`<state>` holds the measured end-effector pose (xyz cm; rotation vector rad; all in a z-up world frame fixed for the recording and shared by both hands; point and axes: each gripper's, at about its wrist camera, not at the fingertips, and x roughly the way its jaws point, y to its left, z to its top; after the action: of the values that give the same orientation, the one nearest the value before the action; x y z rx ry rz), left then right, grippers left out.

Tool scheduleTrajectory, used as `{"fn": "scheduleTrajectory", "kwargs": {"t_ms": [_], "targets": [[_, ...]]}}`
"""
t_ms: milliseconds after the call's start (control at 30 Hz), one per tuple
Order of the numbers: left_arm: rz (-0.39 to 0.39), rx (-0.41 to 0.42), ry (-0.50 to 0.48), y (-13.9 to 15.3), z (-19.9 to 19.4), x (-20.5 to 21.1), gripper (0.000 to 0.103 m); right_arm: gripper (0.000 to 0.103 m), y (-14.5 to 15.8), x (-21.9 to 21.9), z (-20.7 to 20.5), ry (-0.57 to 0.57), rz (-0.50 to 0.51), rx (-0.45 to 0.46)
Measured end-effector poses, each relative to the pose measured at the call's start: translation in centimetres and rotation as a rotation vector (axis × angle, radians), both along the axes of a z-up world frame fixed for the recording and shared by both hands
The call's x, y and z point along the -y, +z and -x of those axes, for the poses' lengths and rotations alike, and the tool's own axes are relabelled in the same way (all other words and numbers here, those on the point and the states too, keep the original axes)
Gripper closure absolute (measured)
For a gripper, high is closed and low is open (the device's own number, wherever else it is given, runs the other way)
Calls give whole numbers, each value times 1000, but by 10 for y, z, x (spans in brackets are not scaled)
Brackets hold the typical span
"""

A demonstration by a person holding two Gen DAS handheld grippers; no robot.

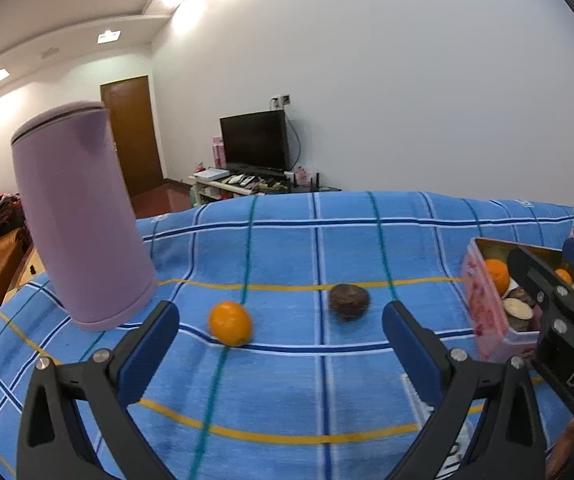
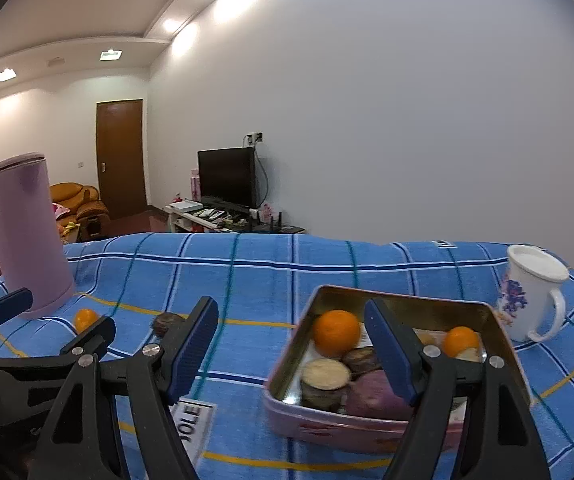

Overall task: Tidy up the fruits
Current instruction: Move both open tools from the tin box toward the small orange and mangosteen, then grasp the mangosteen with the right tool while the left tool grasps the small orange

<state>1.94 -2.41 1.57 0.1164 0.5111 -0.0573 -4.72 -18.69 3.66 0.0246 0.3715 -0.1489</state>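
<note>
Left wrist view had the left gripper (image 1: 280, 322) nearest, its blue-padded jaws spread wide and empty above the blue checked cloth (image 1: 287, 392). Just beyond the pads lay the two loose fruits, an orange (image 1: 230, 323) toward the left pad and a dark brown round fruit (image 1: 349, 301) toward the right one, apart from each other and both resting on the cloth. Either could have rolled if a pad had nudged it off-centre, since the cloth was rumpled and both fruits were round.

Left of the orange stood a tall lilac flask (image 1: 77, 216), close enough that a wide swing of the left pad might have knocked it over.

On the right wrist view the right gripper (image 2: 291, 346) was likewise released and held nothing; its right pad hung over the pink tin (image 2: 329, 428) that already held two oranges and some darker pieces. A clumsy descent there could have caught the tin's rim and tipped it. Beyond the tin, a floral mug (image 2: 535, 296) stood near the table's far edge, and a shoved tin might have pushed it off.
</note>
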Motion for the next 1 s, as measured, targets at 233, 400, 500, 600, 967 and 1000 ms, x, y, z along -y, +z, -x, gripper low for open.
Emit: {"fn": "scheduleTrajectory", "kwargs": {"t_ms": [233, 400, 500, 600, 967, 1000], "targets": [[44, -85, 88, -6, -25, -48, 0, 26, -4, -26, -19, 42, -1, -35], [74, -151, 200, -13, -42, -86, 0, 26, -7, -45, -36, 79, 5, -72], [104, -176, 254, -16, -49, -106, 0, 26, -10, -58, -50, 106, 22, -118], [137, -188, 303, -19, -53, -123, 0, 26, -15, -69, -66, 132, 32, -175], [142, -205, 271, -28, -61, -119, 0, 27, -45, -93, -131, 230, -24, -413], [141, -203, 261, -27, -61, -116, 0, 27, -47, -94, -134, 236, -27, -426]]}}
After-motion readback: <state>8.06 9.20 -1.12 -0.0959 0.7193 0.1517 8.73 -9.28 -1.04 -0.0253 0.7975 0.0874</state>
